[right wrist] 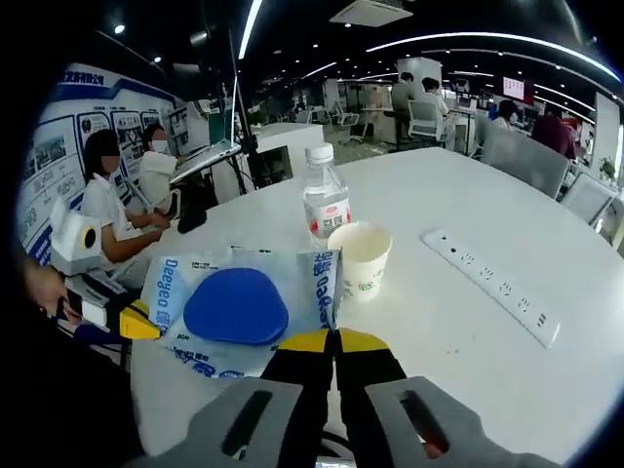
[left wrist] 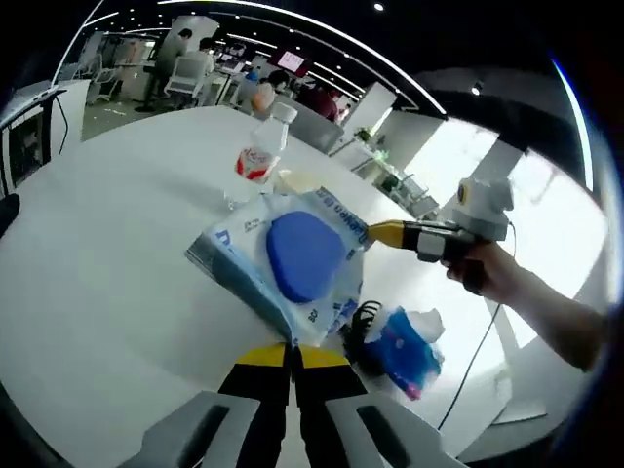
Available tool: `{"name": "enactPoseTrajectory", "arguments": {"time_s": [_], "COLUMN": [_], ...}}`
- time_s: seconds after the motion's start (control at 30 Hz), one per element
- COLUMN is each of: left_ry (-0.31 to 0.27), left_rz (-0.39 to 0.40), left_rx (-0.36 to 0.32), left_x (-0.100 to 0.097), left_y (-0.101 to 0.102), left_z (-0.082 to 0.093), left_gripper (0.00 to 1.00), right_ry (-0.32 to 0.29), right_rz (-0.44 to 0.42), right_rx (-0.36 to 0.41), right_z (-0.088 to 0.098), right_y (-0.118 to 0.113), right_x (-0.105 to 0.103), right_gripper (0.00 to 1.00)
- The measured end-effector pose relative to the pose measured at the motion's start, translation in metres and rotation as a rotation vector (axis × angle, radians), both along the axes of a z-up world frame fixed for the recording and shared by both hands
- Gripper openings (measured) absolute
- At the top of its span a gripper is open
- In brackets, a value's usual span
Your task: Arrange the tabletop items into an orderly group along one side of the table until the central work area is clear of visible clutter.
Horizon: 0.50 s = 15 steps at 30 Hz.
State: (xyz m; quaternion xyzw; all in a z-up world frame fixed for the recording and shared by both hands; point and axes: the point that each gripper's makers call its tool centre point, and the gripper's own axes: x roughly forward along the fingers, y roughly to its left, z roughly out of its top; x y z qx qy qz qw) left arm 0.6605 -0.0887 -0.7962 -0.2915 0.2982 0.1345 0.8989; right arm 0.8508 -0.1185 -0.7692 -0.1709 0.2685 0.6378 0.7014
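Power strip [right wrist: 492, 283] in right gripper view; tissue pack [left wrist: 408, 349], perhaps, in left.

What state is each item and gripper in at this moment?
Left gripper: jaws shut on the wipes pack's edge.
Right gripper: jaws shut on the pack's opposite edge.
Wipes pack: flat, blue lid closed.
Water bottle: upright, capped.
Paper cup: upright, open-topped.
Power strip: flat, nothing plugged in.
Blue tissue packet: lying crumpled on the table.
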Motion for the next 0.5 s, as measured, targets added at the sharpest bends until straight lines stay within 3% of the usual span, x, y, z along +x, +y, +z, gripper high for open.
{"name": "enactPoseTrajectory", "arguments": {"time_s": [0.2,0.27,0.4,0.5], "left_ry": [-0.011,-0.015,-0.026,-0.034], "left_rz": [-0.118,-0.141,-0.184,-0.223], "left_rx": [0.061,0.070,0.081,0.096], "left_x": [0.022,0.029,0.042,0.053], "left_y": [-0.005,-0.007,-0.011,-0.010], "left_z": [0.014,0.016,0.022,0.023], "left_gripper": [0.00,0.00,0.00,0.00], "right_ry": [0.003,0.007,0.000,-0.007], "right_rz": [-0.099,-0.130,-0.184,-0.222], "right_rx": [0.009,0.022,0.034,0.036], "right_z": [0.002,0.005,0.007,0.010], "right_y": [-0.025,-0.035,-0.051,-0.066], "right_x": [0.022,0.020,0.037,0.034], "right_gripper": [0.00,0.00,0.00,0.00]}}
